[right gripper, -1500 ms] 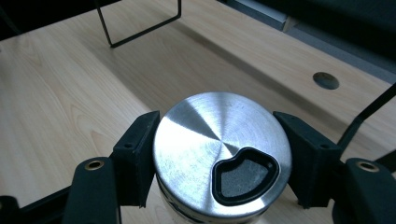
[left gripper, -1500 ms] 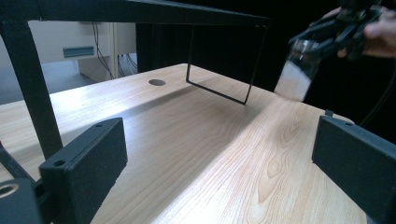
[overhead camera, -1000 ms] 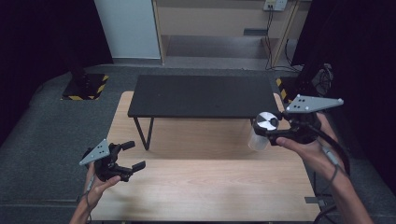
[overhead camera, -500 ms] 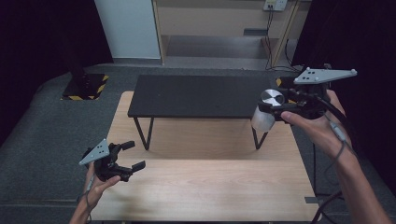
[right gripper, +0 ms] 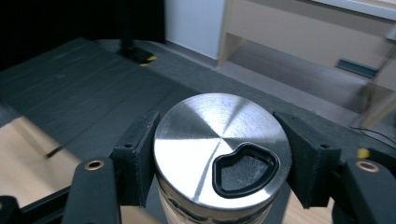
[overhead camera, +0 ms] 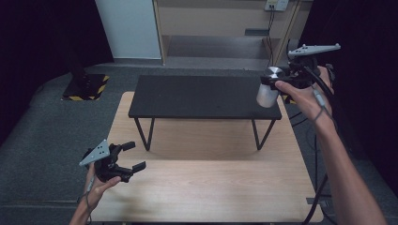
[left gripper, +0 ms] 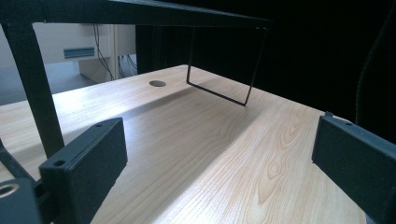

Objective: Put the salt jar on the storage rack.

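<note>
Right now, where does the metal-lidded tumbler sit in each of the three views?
High view: the tumbler is at upper right, held by the right gripper over the black shelf's right end.
Left gripper view: not in it.
Right gripper view: bottom centre, its steel lid between the jaws.
Shared landmark: the black shelf.

wooden table (overhead camera: 211,187): light grain, round cable hole (left gripper: 157,83) in top
black low bench (overhead camera: 202,96): stands across table's far half, thin wire legs
floor: grey carpet (overhead camera: 42,126)
hazard-striped base (overhead camera: 84,86): far left, on carpet
wooden shelving (overhead camera: 220,23): along far wall, cables hanging at right end
</note>
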The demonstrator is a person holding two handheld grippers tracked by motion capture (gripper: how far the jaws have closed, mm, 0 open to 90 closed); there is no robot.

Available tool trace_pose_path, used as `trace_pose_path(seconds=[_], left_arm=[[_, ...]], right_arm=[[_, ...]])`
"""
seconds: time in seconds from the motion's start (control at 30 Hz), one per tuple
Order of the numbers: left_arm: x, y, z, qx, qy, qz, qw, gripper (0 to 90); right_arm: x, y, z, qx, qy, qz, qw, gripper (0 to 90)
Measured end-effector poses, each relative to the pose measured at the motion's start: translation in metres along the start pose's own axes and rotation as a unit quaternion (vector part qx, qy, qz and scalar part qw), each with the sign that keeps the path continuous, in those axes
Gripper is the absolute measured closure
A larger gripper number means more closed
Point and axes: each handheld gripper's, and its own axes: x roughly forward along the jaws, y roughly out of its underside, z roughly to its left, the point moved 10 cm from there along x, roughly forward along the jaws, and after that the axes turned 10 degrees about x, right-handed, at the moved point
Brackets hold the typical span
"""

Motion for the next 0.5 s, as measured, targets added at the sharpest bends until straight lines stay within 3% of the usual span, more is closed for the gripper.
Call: trace_pose_path(seconds=[0.27,0.5], left_arm=[[0.000,0.001,0.002,0.000,0.001,0.006,1.0000,2.2],[-0.001,0.002,0.002,-0.001,-0.001,0.004,1.0000,2.2]], right_arm=[[0.041,-0.005,-0.012,0.013,0.042,0.004,0.9990,34.5],[0.061,-0.001,-0.022,0.030,0.047,0.011,0.9984,34.5]])
